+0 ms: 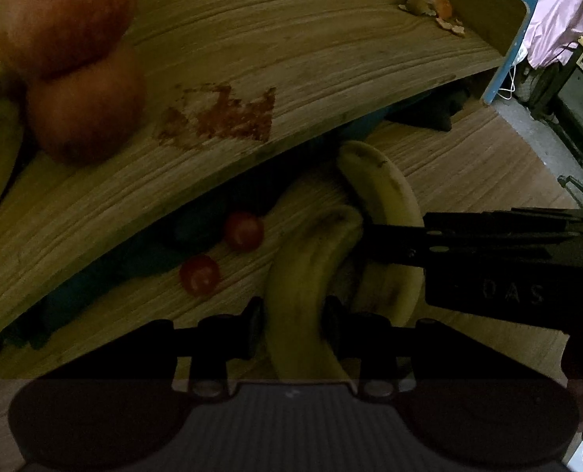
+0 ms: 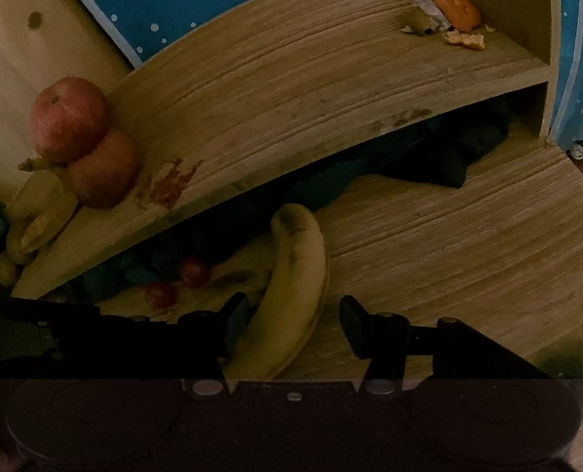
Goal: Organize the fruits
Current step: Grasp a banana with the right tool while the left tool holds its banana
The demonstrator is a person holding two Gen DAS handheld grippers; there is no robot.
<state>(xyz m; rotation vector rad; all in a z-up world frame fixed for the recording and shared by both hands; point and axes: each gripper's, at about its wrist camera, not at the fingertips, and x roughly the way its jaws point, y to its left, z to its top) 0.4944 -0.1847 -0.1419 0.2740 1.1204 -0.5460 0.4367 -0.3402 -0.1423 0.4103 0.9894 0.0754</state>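
Observation:
In the left wrist view my left gripper [image 1: 291, 324] is shut on a yellow banana [image 1: 307, 275] lying on the lower wooden board [image 1: 468, 165]. A second banana [image 1: 381, 192] lies just right of it, and my right gripper [image 1: 385, 236] reaches in from the right around it. In the right wrist view my right gripper [image 2: 293, 322] is open astride that banana [image 2: 295, 275]: the left finger touches it and a gap shows on the right side. Two red apples [image 2: 83, 137] sit stacked on the upper shelf [image 2: 311, 90], beside more bananas [image 2: 35, 212].
Two small red round fruits [image 1: 220, 251] lie on the lower board near the shelf's front edge. Orange peel [image 2: 456, 15] sits in the shelf's far right corner. Dark cloth [image 2: 448, 157] fills the space under the shelf. A reddish stain [image 1: 228, 118] marks the shelf.

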